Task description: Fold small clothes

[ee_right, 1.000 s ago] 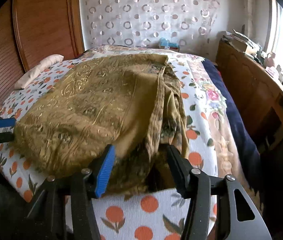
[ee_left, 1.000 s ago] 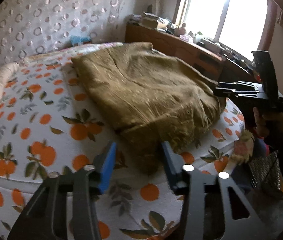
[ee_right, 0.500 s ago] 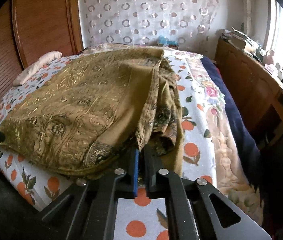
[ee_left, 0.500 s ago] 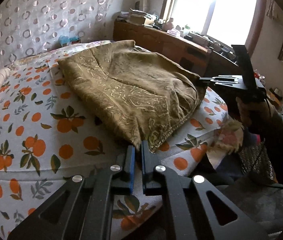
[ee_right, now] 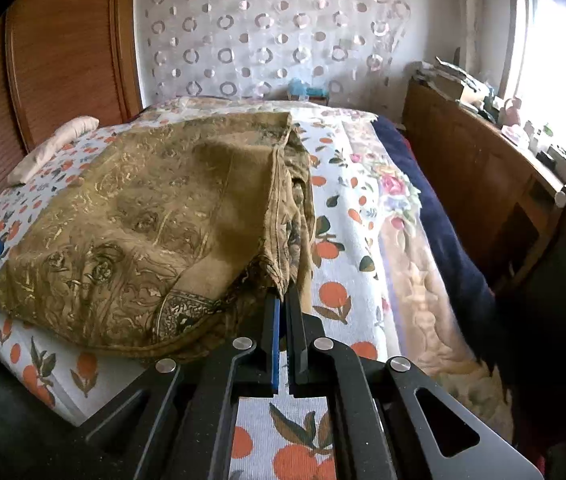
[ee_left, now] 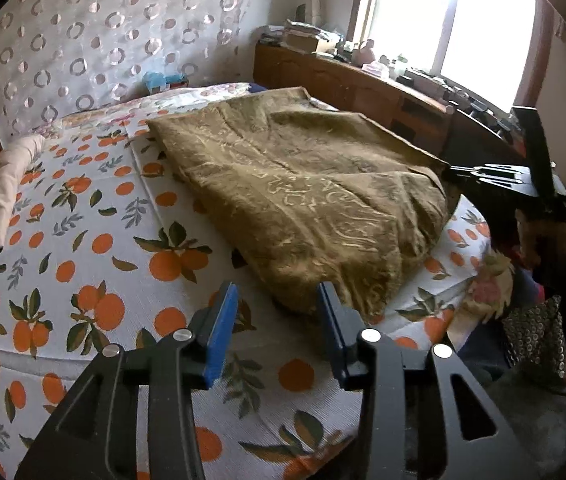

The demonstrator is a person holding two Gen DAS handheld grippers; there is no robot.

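Cloth: the olive-gold garment (ee_left: 307, 196) lies half folded on the orange-print bedsheet (ee_left: 83, 264), its near edge by the bed's near side.
Left gripper (ee_left: 279, 312): spread wide, empty, just short of the near corner.
Right gripper (ee_right: 281, 312): pressed together, pinching the right-hand corner.
Doing it well: the left should probably pinch its corner fully, then both carry the edge level to the far side.

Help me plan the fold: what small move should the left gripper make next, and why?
Probably ease the left gripper forward and close on the olive cloth. Its jaws stand open just short of the near edge, while the right gripper is already shut on its corner.
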